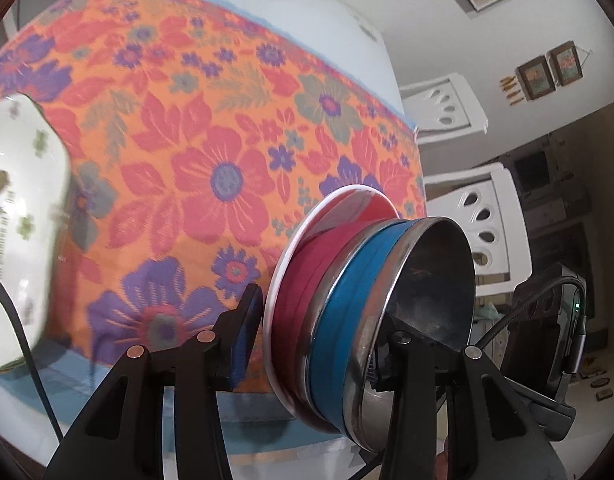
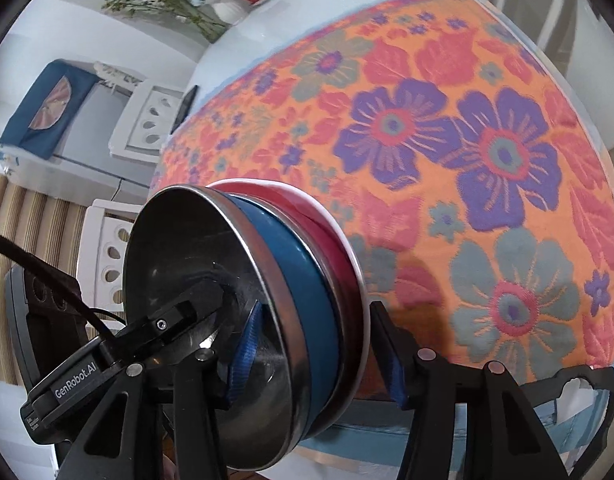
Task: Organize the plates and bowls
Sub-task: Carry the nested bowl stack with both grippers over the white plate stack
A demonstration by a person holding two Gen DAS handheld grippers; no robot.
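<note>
Over floral tablecloth (image 1: 211, 128), bowl stack (image 1: 347, 320) between both grippers' fingers

We see the bowl stack (image 1: 359, 312) at lower centre of both wrist views, tipped on edge above the tablecloth (image 1: 211, 128), between each gripper's fingers. A patterned dish (image 1: 23, 216) sits at the left wrist view's left edge, chairs (image 1: 479, 208) at its right.

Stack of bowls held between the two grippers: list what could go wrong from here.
1. The stack, steel bowl in a blue bowl in a red bowl, looks pinched only at its rims by the left gripper and right gripper; uneven motion could twist it loose.
2. It appears tilted, so the bowls might slide apart.
3. A white flowered dish is nearby; a swing could hit it.
</note>
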